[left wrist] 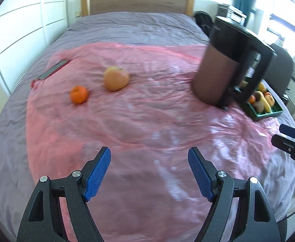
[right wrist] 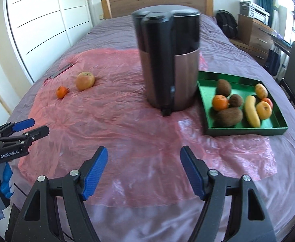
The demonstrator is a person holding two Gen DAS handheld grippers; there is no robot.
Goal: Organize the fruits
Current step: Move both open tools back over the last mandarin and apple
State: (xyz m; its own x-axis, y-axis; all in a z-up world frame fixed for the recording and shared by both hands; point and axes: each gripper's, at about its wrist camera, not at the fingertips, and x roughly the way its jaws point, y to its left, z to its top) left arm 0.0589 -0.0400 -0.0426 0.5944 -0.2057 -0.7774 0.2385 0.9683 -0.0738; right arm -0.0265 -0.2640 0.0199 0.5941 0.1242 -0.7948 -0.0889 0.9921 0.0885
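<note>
left wrist view: left gripper and right gripper are both hovering spread, empty. apple and tangerine are lying ahead-left, tray ahead-right. next: likely reaching for loose fruit.

Left gripper and right gripper — both spread (empty), tilted downward

A big bed with a wooden headboard stands by white closet doors. Sun shines through windows with teal curtains.
</note>
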